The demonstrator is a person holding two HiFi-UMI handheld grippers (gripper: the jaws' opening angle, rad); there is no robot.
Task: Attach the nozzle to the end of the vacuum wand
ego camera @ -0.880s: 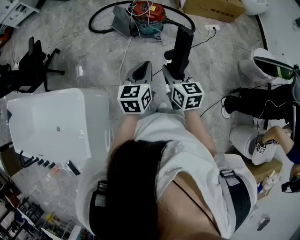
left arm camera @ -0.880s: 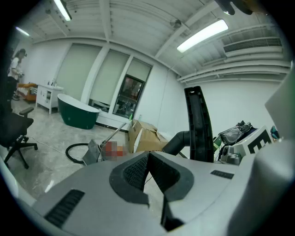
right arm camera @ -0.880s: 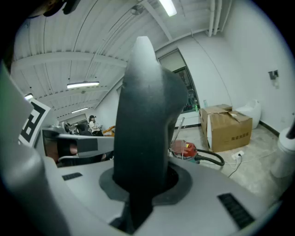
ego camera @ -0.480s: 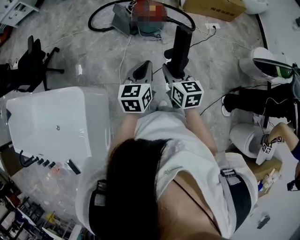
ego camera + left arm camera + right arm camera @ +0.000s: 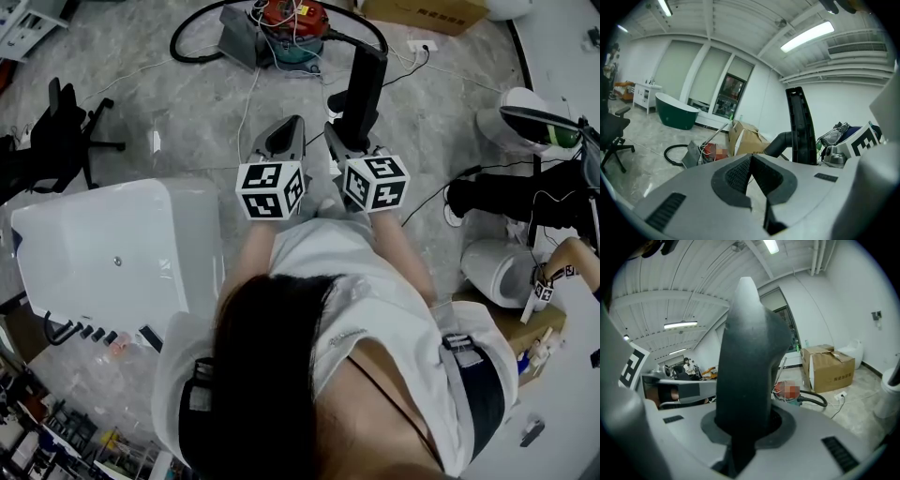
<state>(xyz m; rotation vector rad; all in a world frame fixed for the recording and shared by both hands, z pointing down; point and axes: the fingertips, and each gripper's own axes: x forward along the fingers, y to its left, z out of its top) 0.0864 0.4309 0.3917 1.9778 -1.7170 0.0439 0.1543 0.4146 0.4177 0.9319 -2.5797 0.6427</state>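
- Black wand piece (image 5: 364, 89) stands clamped between the fingers of the right gripper (image 5: 352, 145), just in front of the person's chest, and rises up and away from them.
- In the right gripper view its dark, rounded body (image 5: 745, 362) fills the gap between the jaws, and both pads press against it.
- Left gripper (image 5: 284, 133) is just left of the right one and level with it. Its fingers are together with nothing between them.
- From the left gripper view, the piece (image 5: 800, 126) shows as a tall, narrow black blade to the right.
- A large white moulded shell (image 5: 103, 248) lies on the grey marbled floor (image 5: 178, 103), to the near left.
- A black office chair (image 5: 61, 136) stands further left, well apart from the grippers.
- Far ahead, a red vacuum canister (image 5: 286, 21) sits on the floor with a black hose (image 5: 813, 398) curving off it.
- A grey floor nozzle (image 5: 239, 36) lies just left of the canister.
- A cardboard box (image 5: 412, 11) sits to the far right.
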